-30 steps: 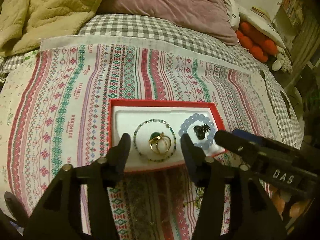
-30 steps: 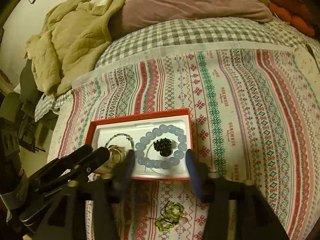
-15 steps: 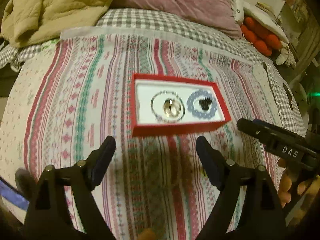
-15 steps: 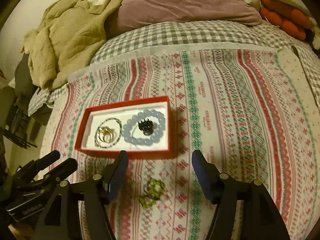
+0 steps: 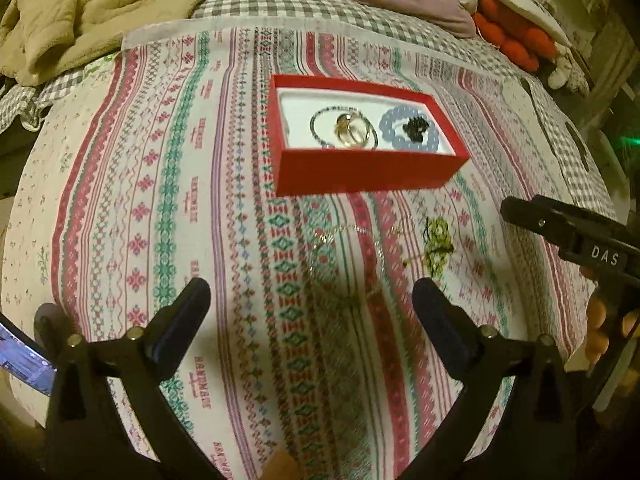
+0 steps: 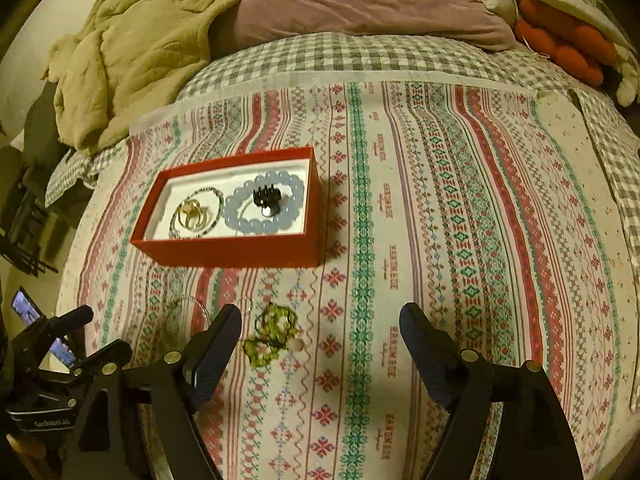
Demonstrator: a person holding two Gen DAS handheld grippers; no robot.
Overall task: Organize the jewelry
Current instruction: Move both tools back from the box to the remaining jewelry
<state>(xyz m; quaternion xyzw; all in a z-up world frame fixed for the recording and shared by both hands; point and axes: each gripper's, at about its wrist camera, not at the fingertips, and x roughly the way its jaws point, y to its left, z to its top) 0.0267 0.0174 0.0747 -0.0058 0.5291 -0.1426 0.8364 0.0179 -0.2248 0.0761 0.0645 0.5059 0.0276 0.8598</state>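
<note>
- Between the fingers of the left tongs (image 5: 310, 300) lies only patterned bedspread (image 5: 160, 200); the jaws stand wide and are opening further, pinching nothing.
- Just beyond the left tongs, a thin chain necklace (image 5: 352, 256) trails loosely across the cloth, faint against the pattern.
- Right tongs (image 6: 320, 326) likewise hang spread over the bedspread, jaws opening, nothing pressed between the pads.
- Just inside the right tongs' left finger (image 6: 218, 340) sits a green beaded bracelet (image 6: 272, 334), bunched into loops on the cloth, with a small pale bead at its near edge; no pad touches it.
- In the left wrist view the right tongs show as a black bar at the right edge, with fingertips of the person's hand (image 5: 600, 328) below it.
- Farther out rests the red jewelry box (image 6: 236, 250), open-topped with a white lining, flat on the bedspread and apart from both tongs.
- Inside the box, on its left side, gold rings (image 6: 192, 212) lie within a thin beaded bracelet (image 6: 214, 194).
- On the box's right side, a pale blue bead bracelet (image 6: 264, 222) circles a small black hair claw (image 6: 266, 198).
- Beyond the bedspread come a grey checked sheet (image 6: 340, 56), a mauve pillow (image 6: 360, 0), a rumpled tan blanket (image 6: 132, 52) at the left and an orange plush toy (image 6: 568, 48) at the right.
</note>
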